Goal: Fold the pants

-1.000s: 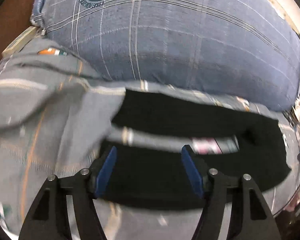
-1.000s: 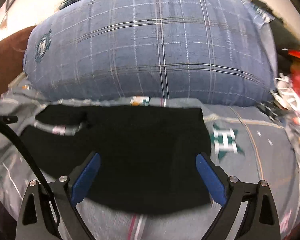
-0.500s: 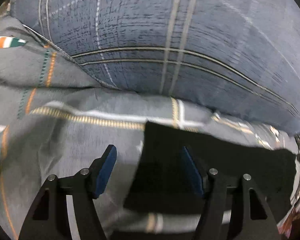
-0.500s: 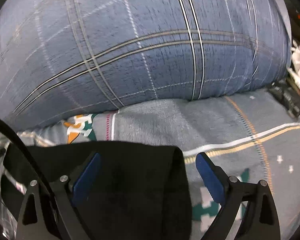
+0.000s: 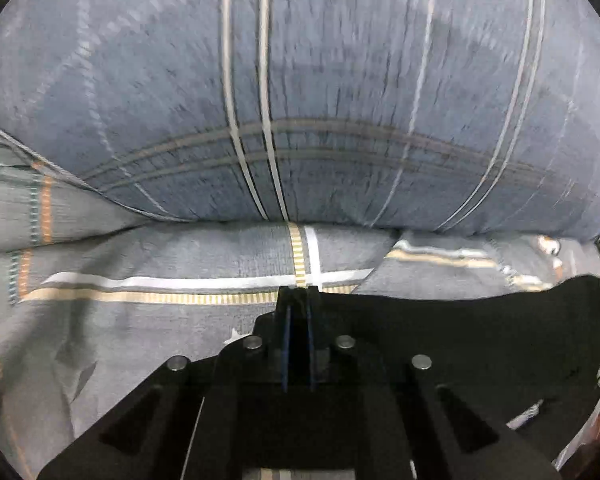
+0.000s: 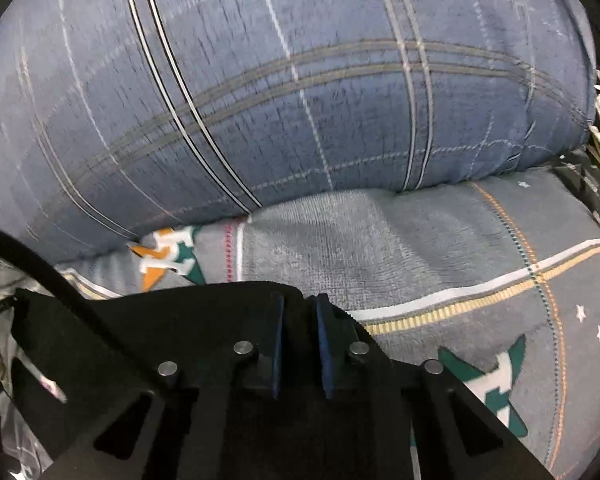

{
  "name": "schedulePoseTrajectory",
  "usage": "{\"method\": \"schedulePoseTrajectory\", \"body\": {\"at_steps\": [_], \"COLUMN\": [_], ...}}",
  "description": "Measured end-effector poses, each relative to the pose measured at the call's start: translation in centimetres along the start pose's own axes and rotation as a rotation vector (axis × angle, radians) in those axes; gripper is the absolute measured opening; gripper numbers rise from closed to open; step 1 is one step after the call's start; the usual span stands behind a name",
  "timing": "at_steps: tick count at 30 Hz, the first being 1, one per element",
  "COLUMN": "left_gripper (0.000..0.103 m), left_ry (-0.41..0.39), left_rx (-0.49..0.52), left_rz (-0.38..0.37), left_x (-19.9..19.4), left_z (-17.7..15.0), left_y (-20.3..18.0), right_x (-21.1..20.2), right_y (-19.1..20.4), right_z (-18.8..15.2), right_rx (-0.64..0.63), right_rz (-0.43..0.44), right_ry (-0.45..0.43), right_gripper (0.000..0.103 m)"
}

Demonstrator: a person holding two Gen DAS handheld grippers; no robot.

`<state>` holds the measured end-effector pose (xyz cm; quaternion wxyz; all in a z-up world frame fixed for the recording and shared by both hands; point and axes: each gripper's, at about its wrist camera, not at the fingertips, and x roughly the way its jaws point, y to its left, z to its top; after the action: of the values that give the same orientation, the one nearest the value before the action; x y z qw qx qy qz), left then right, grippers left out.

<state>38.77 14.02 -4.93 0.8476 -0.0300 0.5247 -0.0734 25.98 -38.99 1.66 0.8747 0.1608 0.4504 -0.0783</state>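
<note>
Left claw (image 5: 298, 312) and right claw (image 6: 299, 316), spread wide half a second ago, are now pinched onto the far corners of the black pants (image 5: 460, 344), which lie on the patterned bedsheet (image 5: 160, 256) before the plaid pillow (image 5: 300, 100); judged ready for the fold.

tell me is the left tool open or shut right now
Shut. In the left wrist view the left tool has its blue pads drawn almost together at the edge of the black pants; whether fabric is pinched between them cannot be told.

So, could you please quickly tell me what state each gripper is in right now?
Left gripper: shut on the black pants.
Right gripper: shut on the black pants.
</note>
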Motion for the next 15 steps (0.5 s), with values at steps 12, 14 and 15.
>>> {"method": "schedulePoseTrajectory", "body": {"at_steps": [12, 14, 15], "left_gripper": [0.006, 0.006, 0.006], "left_ry": [-0.207, -0.238, -0.253], "left_rx": [-0.012, -0.007, -0.006], "left_rz": [-0.071, -0.077, -0.086], "left_x": [-11.8, -13.9, -14.7], "left_z": [-3.6, -4.9, -5.8], "left_y": [-1.2, -1.1, -0.9], "right_x": [-9.7, -10.8, -11.5], "right_y": [2.3, 2.2, 2.0], "right_z": [-3.9, -5.5, -6.6], "right_rx": [0.0, 0.0, 0.005], "right_rz": [0.124, 0.143, 0.157], "right_ry": [-0.113, -0.116, -0.115], "right_gripper": [0.014, 0.014, 0.014]}}
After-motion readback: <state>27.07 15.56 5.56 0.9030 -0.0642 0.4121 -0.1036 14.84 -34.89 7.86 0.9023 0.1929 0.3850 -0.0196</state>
